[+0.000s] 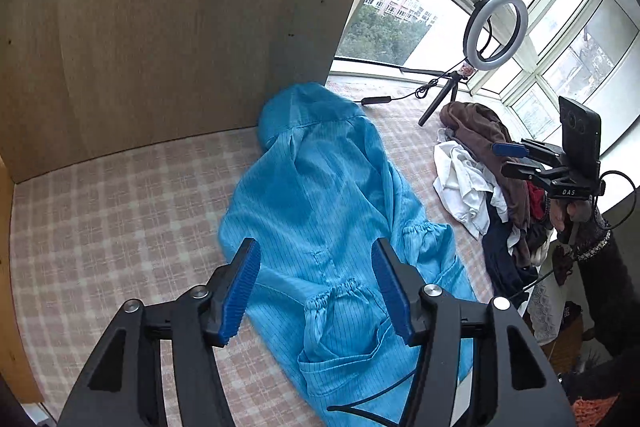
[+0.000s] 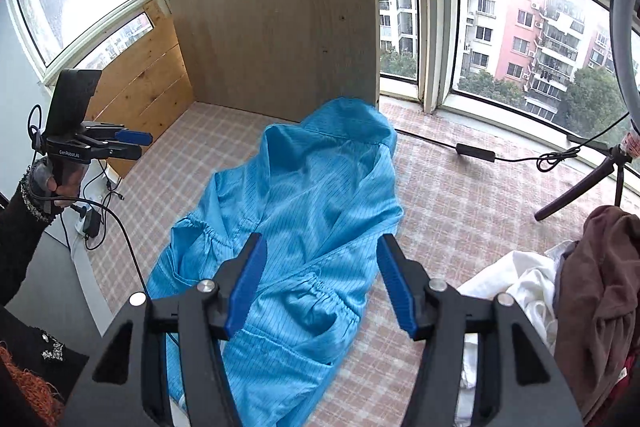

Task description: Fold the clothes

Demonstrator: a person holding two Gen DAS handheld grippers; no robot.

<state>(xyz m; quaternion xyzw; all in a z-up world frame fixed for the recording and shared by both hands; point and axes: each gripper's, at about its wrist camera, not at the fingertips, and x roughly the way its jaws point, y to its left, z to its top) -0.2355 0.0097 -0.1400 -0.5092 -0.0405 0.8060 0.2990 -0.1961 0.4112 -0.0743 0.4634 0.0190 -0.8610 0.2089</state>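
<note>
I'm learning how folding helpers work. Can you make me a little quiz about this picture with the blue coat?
1. True or false: the left gripper is clamped on the blue coat.
2. Where is the pile of clothes? A) beside the coat, on the same checked cover B) on top of the coat C) on the windowsill
3. Fill in: the round thing on a small tripod by the window is a ring ____.

Key:
1. False; its jaws stand open above the coat, as do those of the right gripper.
2. A
3. light
</note>
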